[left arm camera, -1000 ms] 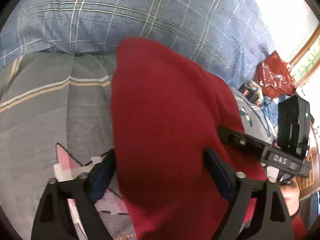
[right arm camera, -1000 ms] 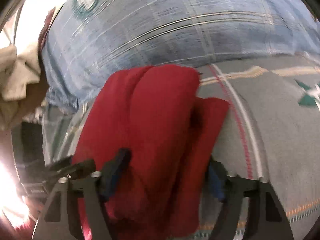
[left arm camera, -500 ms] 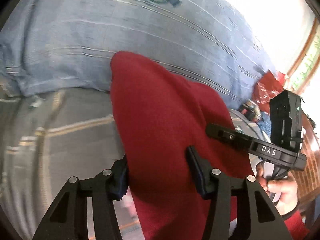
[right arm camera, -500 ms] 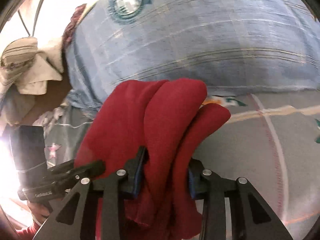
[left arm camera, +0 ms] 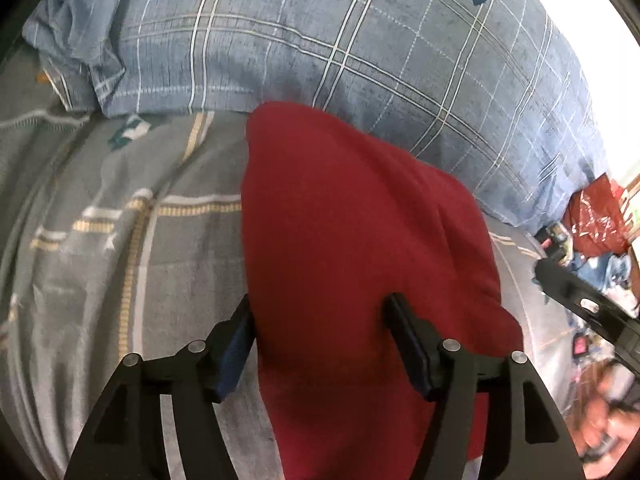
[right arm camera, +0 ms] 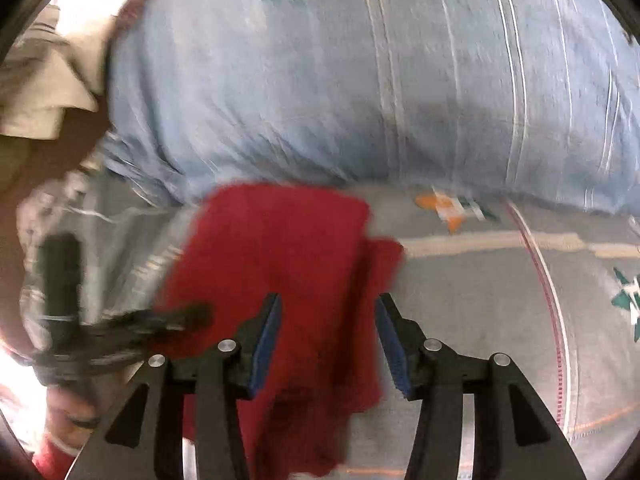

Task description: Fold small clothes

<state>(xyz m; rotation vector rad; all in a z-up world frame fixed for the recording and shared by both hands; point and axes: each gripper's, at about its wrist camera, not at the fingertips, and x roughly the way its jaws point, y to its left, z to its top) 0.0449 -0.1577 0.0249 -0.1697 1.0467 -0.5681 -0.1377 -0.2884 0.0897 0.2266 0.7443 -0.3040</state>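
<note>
A folded dark red garment lies on the grey bedspread, its far end close to the blue plaid pillow. My left gripper straddles its near part; the jaws are opening, the cloth lies between them and the pads do not press on it. In the right wrist view, which is blurred by motion, the same red garment sits between the blue pads of my right gripper, also opening, with a gap on both sides. Each gripper shows at the other view's edge: the right one, the left one.
The blue plaid pillow fills the far side of the bed. A red plastic bag and clutter lie at the far right. A beige cloth hangs at the far left. A person's hand holds the right gripper.
Half a second ago both pairs of jaws were squeezed on the red garment. Now both stand wider and off the cloth. Both views have shifted across the bed along the pillow.
</note>
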